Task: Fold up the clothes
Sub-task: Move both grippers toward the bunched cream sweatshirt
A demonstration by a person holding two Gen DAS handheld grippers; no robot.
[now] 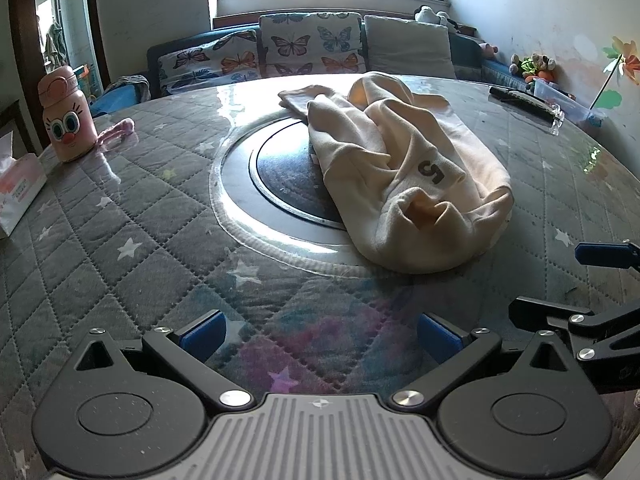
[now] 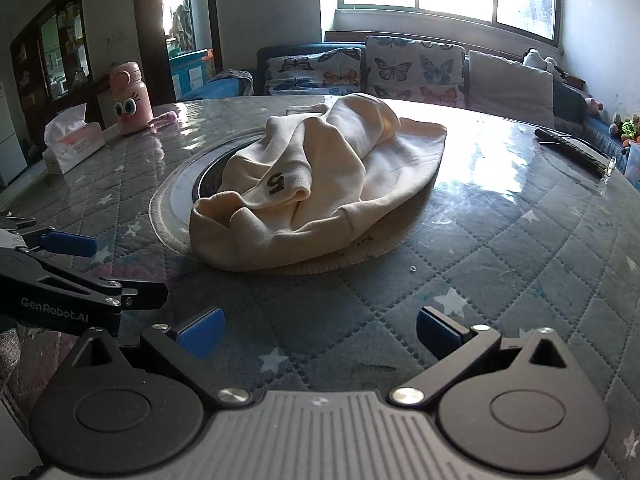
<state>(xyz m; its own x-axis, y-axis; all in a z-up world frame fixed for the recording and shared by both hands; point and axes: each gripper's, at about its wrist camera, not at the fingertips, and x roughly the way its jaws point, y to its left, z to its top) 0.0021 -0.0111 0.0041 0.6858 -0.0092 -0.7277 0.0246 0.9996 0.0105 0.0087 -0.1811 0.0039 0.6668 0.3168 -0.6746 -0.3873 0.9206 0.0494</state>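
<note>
A crumpled cream garment (image 1: 404, 172) with a dark "5" on it lies in a heap at the middle of the round table, partly over the dark centre disc (image 1: 288, 176). It also shows in the right wrist view (image 2: 316, 184). My left gripper (image 1: 320, 336) is open and empty, low over the table's near side, short of the garment. My right gripper (image 2: 318, 330) is open and empty, also short of the garment. The right gripper's blue fingertips (image 1: 600, 254) show at the right edge of the left wrist view; the left gripper's fingertips (image 2: 68, 242) show at the left edge of the right wrist view.
The table has a grey quilted star-print cover (image 1: 120, 220) under clear plastic. A pink cartoon bottle (image 1: 66, 114) and a tissue box (image 1: 16, 188) stand at the far left. A black remote (image 1: 524, 100) lies at the far right. A sofa with butterfly cushions (image 1: 308, 44) is behind.
</note>
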